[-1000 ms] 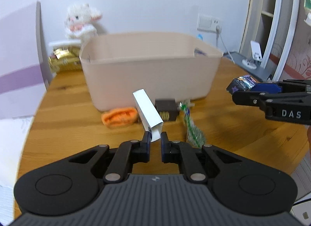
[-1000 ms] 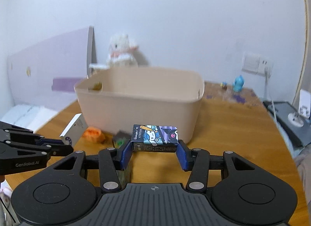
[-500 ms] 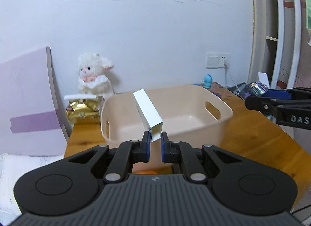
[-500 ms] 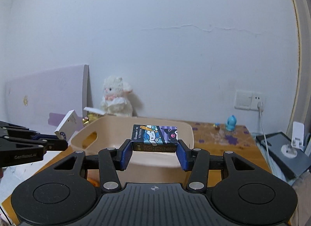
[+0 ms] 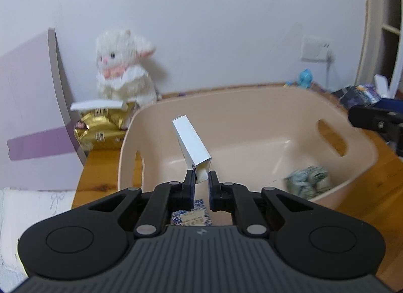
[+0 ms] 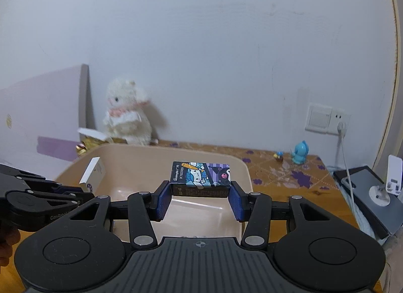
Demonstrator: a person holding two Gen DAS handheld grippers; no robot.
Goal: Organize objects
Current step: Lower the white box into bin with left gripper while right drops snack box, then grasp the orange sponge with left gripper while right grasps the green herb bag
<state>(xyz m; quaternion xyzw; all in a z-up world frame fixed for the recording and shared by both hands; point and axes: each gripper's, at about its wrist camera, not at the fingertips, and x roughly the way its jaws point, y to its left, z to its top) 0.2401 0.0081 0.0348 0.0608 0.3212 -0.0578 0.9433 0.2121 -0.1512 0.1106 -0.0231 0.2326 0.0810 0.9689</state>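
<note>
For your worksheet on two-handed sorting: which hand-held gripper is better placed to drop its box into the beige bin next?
Probably the left hand-held gripper: its white box hangs over the beige bin's floor. The right one's cartoon box seems nearer the rim.

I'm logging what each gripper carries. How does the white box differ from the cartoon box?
The white box is plain white and slim; the cartoon box is dark with printed characters and looks wider. The white box is pinched at one end by the left gripper and sticks up tilted; the cartoon box lies level, clamped across its width in the right gripper. Both are held above the beige bin.
</note>
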